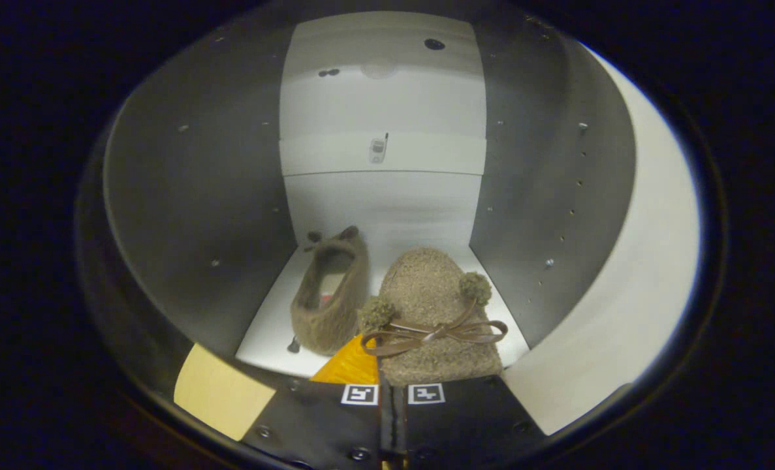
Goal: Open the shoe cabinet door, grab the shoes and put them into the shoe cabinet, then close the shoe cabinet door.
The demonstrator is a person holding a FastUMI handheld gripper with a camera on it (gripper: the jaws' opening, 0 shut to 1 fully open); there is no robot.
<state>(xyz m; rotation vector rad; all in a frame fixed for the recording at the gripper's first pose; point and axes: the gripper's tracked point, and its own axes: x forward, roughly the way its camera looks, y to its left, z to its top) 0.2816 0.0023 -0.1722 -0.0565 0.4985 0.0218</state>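
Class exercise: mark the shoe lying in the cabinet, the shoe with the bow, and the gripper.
Shoe lying in the cabinet (332,297): gripper view, on its knitted side.
Shoe with the bow (426,294): gripper view, on its toe top.
Gripper (392,395): gripper view, fingers close together under that shoe.

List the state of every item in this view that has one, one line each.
Shoe cabinet: door open, inside in view.
First shoe: on the cabinet floor, lying on its side.
Second shoe: toe forward, over the cabinet floor just ahead of the fingers, beside the first shoe.
Bow on the second shoe: tied.
Gripper: fingers close together at the second shoe's heel; the grip itself is hidden.
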